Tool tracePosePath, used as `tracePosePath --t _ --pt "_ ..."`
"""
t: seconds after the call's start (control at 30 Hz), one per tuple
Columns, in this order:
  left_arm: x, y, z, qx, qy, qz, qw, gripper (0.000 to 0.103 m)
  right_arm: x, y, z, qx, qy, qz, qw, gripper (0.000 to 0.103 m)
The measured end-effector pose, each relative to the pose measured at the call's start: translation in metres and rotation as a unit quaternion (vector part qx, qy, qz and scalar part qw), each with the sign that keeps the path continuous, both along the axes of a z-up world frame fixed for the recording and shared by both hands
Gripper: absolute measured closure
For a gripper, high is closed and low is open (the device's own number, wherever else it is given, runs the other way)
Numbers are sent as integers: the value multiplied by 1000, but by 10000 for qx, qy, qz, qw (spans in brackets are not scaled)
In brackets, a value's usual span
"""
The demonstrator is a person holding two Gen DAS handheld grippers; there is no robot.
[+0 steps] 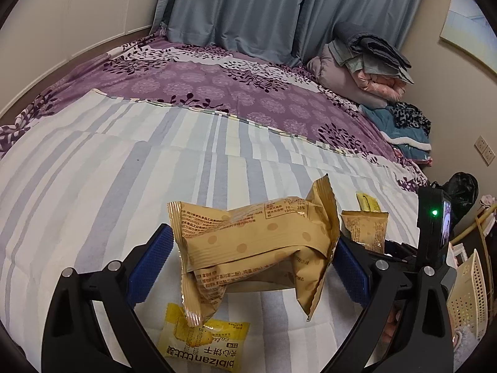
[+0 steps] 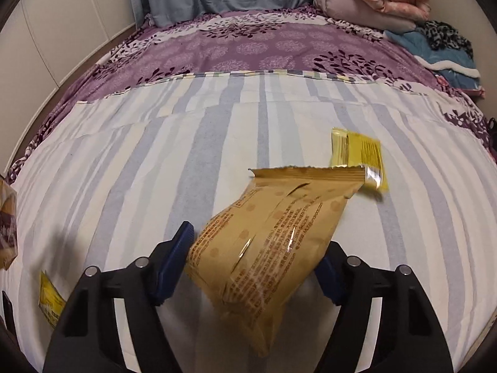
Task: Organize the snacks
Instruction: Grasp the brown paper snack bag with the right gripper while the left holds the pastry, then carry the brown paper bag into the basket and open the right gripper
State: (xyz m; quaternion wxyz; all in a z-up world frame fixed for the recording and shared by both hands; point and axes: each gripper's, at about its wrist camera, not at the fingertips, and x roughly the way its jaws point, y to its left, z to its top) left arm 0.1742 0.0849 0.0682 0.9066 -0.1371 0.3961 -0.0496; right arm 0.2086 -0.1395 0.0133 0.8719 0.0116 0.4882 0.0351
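Note:
My left gripper (image 1: 253,258) is shut on a tan snack packet (image 1: 254,248) and holds it crosswise above the striped bed sheet (image 1: 108,171). A yellow biscuit packet (image 1: 202,345) lies on the sheet just below it. My right gripper (image 2: 254,264) is shut on a second tan snack packet (image 2: 264,248), which tilts up and to the right. That packet and the right gripper's body also show in the left wrist view (image 1: 366,230). Another yellow packet (image 2: 357,155) lies on the sheet beyond it, seen also in the left wrist view (image 1: 368,202).
A purple floral bedspread (image 1: 217,84) covers the far half of the bed. Folded quilts and clothes (image 1: 366,65) are stacked at the far right by the blue curtain (image 1: 264,9). A cream slotted basket (image 1: 469,298) stands off the bed at right. A yellow packet (image 2: 49,301) lies at the right view's left edge.

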Motion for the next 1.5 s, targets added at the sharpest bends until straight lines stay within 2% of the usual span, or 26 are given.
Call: tracePosePath --t 0.17,0.33,0.67,1.0,1.5 --pt "-5 3 4 -87 -43 30 9999 5 -15 -5 5 -2 -65 109 9999 39" --pt "-13 8 10 -133 -121 56 9998 5 -37 -16 17 391 -224 157 9989 39" --pt "-31 3 21 -155 -246 -37 9996 5 -96 -31 68 1098 -908 612 9879 39" --pt "-50 -12 43 -133 -453 -210 9987 5 -145 -39 112 1137 -1402 833 9800 39" --pt "-77 -46 78 -9 -678 -496 9965 5 -199 -91 145 1162 -1862 504 9743 39"
